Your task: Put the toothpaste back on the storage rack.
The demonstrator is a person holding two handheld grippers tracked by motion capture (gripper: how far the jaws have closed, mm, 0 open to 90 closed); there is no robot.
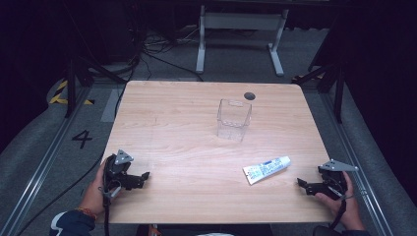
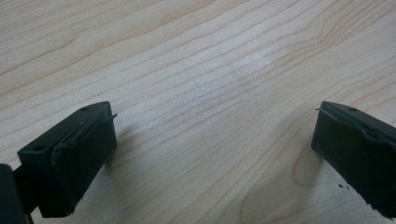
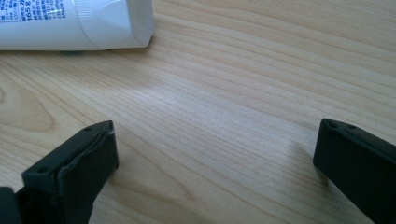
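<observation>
Picking up the tube [image 1: 266,169] looks like the step in hand, and the right gripper [image 1: 301,183] is the one placed for it. The tube lies flat on the table [image 1: 196,123] at the near right, slanted, with its white cap toward the far right and its flat crimped end toward the near left. The right gripper rests low at the near right edge, just beside the tube but apart from it; in the right gripper view its jaws stand wide with nothing between them, and the cap end [image 3: 114,21] sits ahead and to the left of the gap.

To do this well, I would swing the gripper left so the tube's body, not the cap, comes between the jaws. Crossing the tube at right angles should give the firmest hold, since a slanted bite could let it twist. Closing near the middle would likely keep it balanced; a soft tube may dent, so gentle pressure seems wise.

The clear box [image 1: 234,119] stands upright further back, near the table's middle, well apart from the tube, and is probably where it goes. The left gripper [image 1: 144,175] rests at the near left, jaws wide over bare wood, and could steady the box later.
</observation>
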